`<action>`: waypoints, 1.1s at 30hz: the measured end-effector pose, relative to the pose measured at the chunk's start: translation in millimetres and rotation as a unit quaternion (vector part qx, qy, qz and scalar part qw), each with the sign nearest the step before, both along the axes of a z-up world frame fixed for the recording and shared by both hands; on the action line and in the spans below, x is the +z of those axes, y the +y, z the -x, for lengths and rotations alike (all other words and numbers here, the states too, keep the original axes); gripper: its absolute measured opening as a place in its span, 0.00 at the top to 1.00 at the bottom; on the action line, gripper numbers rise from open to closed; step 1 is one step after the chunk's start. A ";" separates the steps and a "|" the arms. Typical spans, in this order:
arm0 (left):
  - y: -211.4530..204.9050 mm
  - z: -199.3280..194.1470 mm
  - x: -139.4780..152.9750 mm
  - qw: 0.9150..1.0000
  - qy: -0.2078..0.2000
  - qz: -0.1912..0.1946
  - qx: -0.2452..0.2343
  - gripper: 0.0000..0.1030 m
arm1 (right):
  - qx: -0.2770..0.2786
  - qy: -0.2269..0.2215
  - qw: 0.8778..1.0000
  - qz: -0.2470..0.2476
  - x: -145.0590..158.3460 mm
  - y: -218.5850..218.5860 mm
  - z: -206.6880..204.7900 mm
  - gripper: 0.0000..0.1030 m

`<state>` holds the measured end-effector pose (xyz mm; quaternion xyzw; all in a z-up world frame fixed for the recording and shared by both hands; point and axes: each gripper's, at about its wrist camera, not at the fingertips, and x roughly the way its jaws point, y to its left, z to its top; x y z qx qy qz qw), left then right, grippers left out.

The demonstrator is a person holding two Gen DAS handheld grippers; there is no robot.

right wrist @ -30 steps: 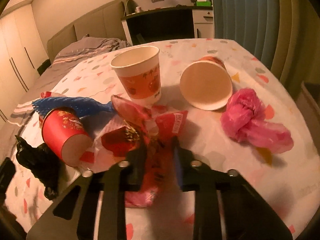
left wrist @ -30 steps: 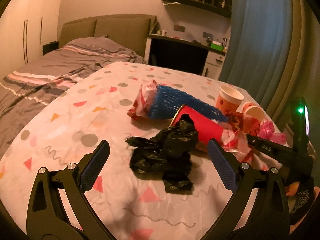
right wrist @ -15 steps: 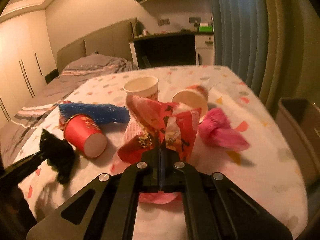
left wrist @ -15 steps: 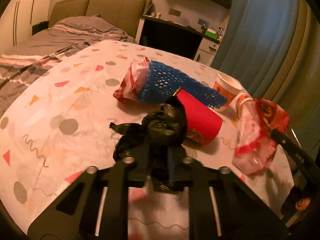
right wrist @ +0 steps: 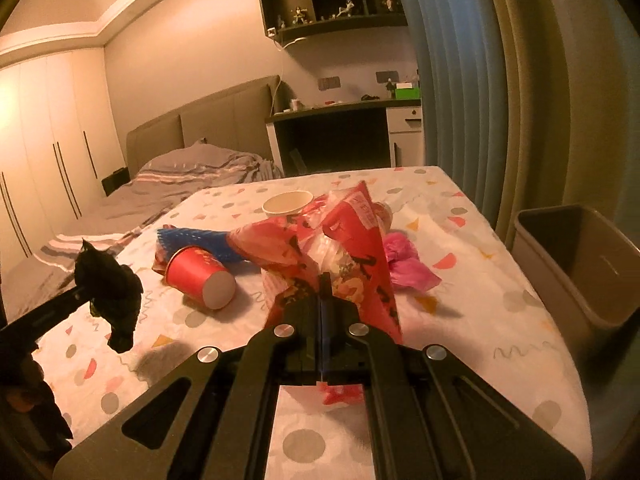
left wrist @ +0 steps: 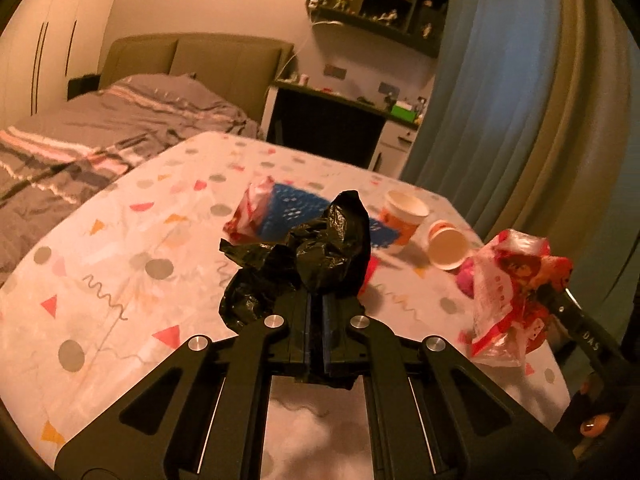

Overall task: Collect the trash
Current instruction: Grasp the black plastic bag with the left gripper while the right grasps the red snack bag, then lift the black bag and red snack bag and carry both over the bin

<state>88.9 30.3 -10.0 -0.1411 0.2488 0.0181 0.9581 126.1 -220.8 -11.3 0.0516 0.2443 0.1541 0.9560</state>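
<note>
Left wrist view: the left gripper [left wrist: 316,312] has its jaws pressed together on a crumpled black plastic bag [left wrist: 308,264], which bulges up and to the left of the fingertips, clear of the table covered in a white cloth with coloured dots and triangles [left wrist: 120,264]. Beyond the bag lie a blue mesh sleeve [left wrist: 292,212] with a red-and-white wrapper end [left wrist: 250,208] to its left. Further off to the right stands an upright orange-printed paper cup [left wrist: 404,216], and just right of it a second paper cup lying on its side [left wrist: 448,246], mouth toward the camera. Far right, the right gripper [left wrist: 556,300] pinches a crinkled red-and-clear plastic wrapper [left wrist: 508,292] above the cloth (a scrap of pink shows behind it).

Right wrist view: the right gripper's jaws are fully closed on the red-and-clear wrapper, which fans up ahead of the tips and hangs a little below them. Ahead and left, a red paper cup lying on its side [right wrist: 200,276] rests against the blue mesh sleeve. Just right of the wrapper sits a bunched pink plastic bag [right wrist: 408,264]. Far right, beside the table edge, stands an open grey waste bin [right wrist: 576,264]. At the far left, the left gripper holds the black bag in the air.
</note>
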 end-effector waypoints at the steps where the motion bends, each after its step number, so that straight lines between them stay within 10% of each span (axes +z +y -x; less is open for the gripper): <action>1: -2.4 1.3 1.8 1.000 -0.002 0.000 -0.003 0.97 | 0.000 -0.001 1.000 -0.001 1.0 -1.0 3.0 0.99; 33: -98.1 -12.6 24.8 0.994 -0.027 -0.040 -0.097 0.97 | -0.055 -0.035 0.998 -0.007 13.2 -58.9 31.9 1.00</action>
